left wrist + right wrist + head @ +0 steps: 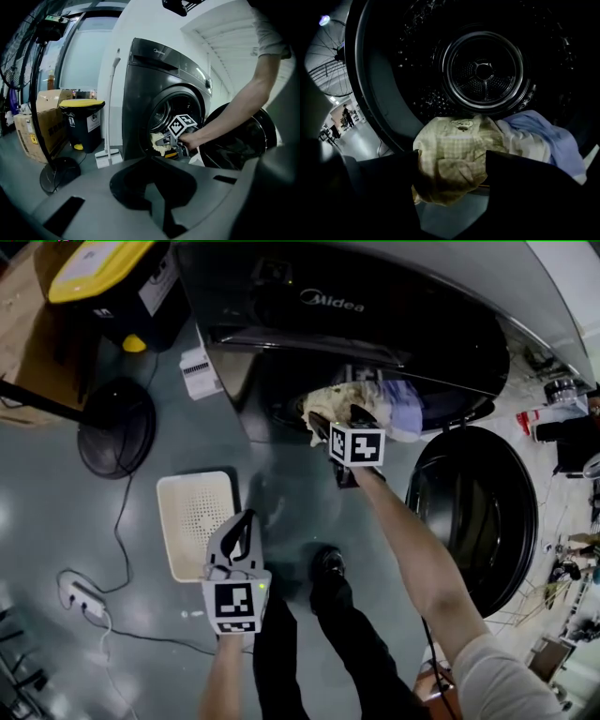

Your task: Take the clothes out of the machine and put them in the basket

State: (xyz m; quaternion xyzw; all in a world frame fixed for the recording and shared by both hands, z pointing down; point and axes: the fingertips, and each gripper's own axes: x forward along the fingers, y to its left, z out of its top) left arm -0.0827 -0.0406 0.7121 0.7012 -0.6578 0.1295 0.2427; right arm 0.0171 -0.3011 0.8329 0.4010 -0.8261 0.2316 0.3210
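Fabric, a pale yellow checked garment [452,133], is sagging straight ahead from the mouth of the grey washing machine [394,334], between the wide-open jaws of the right claw [451,164], ungripped. The closed, empty left claw [246,521] is hanging farther off.

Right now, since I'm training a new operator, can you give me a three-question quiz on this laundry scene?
1. True or false: the white basket already holds clothes.
2. Which garment sits between the jaws of the right gripper? A the blue garment, B the yellow checked garment, C a black towel.
3. Fill in: the machine's door stands ___.
Key: 1 false; 2 B; 3 open.
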